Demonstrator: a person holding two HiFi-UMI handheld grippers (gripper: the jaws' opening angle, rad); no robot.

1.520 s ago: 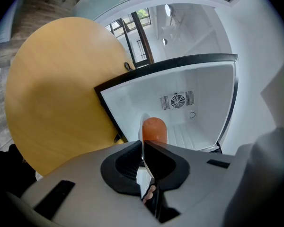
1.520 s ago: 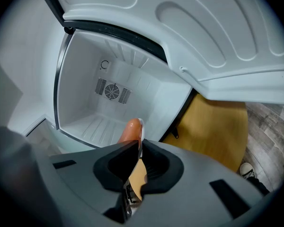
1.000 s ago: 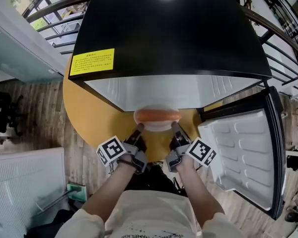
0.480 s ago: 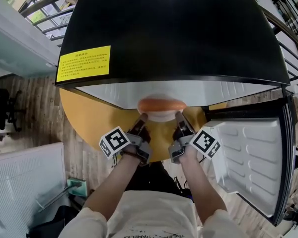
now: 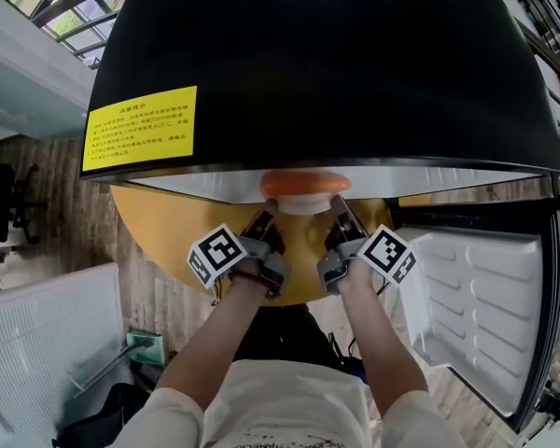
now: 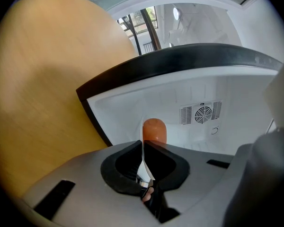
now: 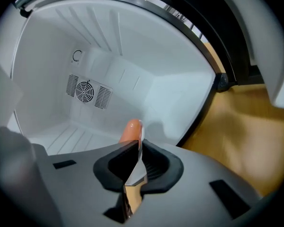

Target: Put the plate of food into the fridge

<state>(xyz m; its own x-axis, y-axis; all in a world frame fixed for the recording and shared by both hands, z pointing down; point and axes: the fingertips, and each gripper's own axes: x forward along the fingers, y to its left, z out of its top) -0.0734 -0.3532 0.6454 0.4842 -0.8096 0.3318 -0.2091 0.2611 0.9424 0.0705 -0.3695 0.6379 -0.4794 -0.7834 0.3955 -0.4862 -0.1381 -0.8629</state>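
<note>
Yellow label [image 5: 140, 129] on the black top of the fridge [image 5: 355, 63], front left corner: several lines of small dark print, too fine to read. Left tool [image 5: 265, 220] and right tool [image 5: 337, 217] each carry a square black-and-white coded marker [image 5: 217, 256], no letters. Shirt [image 5: 280, 409] print illegible.

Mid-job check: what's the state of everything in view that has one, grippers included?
Fridge: open.
Fridge door: swung wide open, on the right.
Plate: held at the fridge opening, gripped at opposite rims.
Sausage: lying on the plate.
Left gripper: jaws shut on the plate's rim.
Right gripper: jaws shut on the plate's rim.
</note>
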